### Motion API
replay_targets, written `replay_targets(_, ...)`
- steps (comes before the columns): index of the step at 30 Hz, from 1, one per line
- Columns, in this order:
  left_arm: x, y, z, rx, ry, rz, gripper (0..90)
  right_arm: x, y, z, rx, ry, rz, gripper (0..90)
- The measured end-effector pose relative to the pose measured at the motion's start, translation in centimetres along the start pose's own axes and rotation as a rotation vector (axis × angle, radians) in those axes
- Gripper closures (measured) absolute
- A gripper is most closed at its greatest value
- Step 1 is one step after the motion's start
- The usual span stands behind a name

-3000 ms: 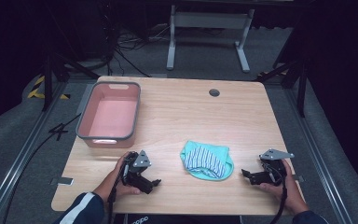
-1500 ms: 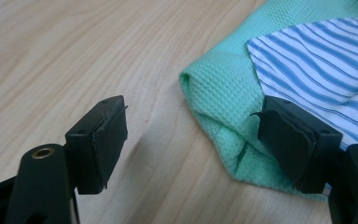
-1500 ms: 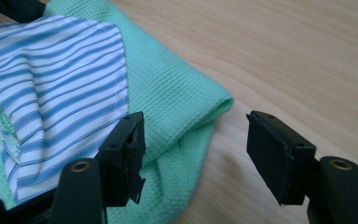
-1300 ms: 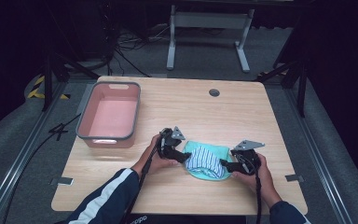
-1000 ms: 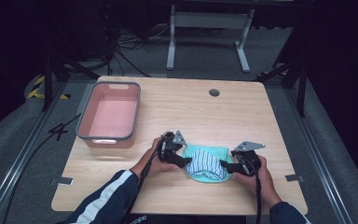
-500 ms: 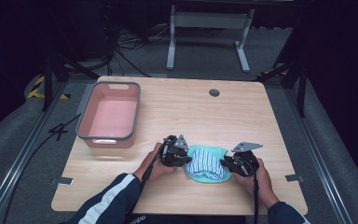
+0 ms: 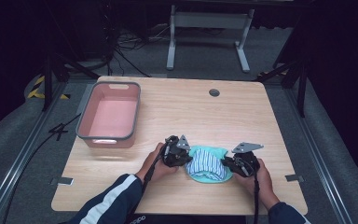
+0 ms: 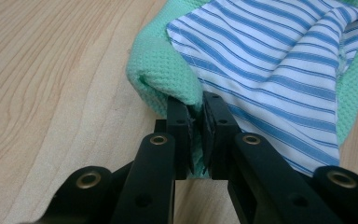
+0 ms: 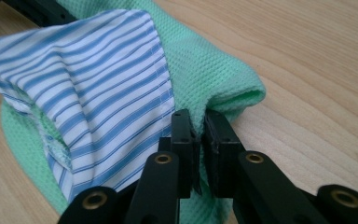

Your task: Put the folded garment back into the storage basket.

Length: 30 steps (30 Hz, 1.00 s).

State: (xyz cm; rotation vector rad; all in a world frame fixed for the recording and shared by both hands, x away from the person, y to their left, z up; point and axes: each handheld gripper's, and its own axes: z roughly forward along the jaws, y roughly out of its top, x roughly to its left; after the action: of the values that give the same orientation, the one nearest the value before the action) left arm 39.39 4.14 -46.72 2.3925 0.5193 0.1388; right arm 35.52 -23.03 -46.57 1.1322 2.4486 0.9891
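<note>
Your cloth (image 7: pixel 207 163) lies flat on the tabletop (image 7: pixel 177 107), near your edge of it, right between your two hands. It is green with a blue-and-white striped side folded over the top.

Your left gripper (image 7: pixel 177 154) is at the left end of the cloth. Its jaws are pressed nearly together and they pinch the green folded edge (image 8: pixel 168 79) there. Your right gripper (image 7: pixel 235 163) is at the right end. Its jaws are pressed close too, and they pinch the green fold (image 9: pixel 233 100) on that side.

So the cloth runs from one gripper straight across to the other, left to right. Each hand has its own end, and neither is nearer than the other. The striped part (image 9: pixel 88 70) sits in the middle, between the two pinches.

The pink tub (image 7: pixel 109 116) sits well apart, farther back and on your left side. If you mean to carry the cloth there, your left hand leads the way, and I think both hands should lift together so the cloth does not slip out.
</note>
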Motion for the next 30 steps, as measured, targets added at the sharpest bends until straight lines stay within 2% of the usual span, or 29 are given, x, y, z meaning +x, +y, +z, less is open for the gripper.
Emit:
replay_targets(16, 0.3, 1.5, -2.1, -0.028, -0.008, 0.011, 83.5, 0.0, 1.5, -2.2, -0.048, -0.003, -0.022, 83.2)
replay_targets(20, 0.4, 1.8, -2.1, -0.010, -0.002, 0.019, 83.5, 0.1, 2.3, -2.3, -0.050, -0.013, -0.036, 83.4)
replay_targets(23, 0.7, 2.3, -2.9, -0.008, 0.013, 0.022, 83.6, 0.4, 3.1, -2.2, -0.053, -0.032, -0.038, 83.6)
replay_targets(30, 1.4, 2.8, -4.1, -0.012, 0.038, 0.023, 83.6, 0.9, 4.6, -2.3, -0.054, -0.025, -0.057, 83.6)
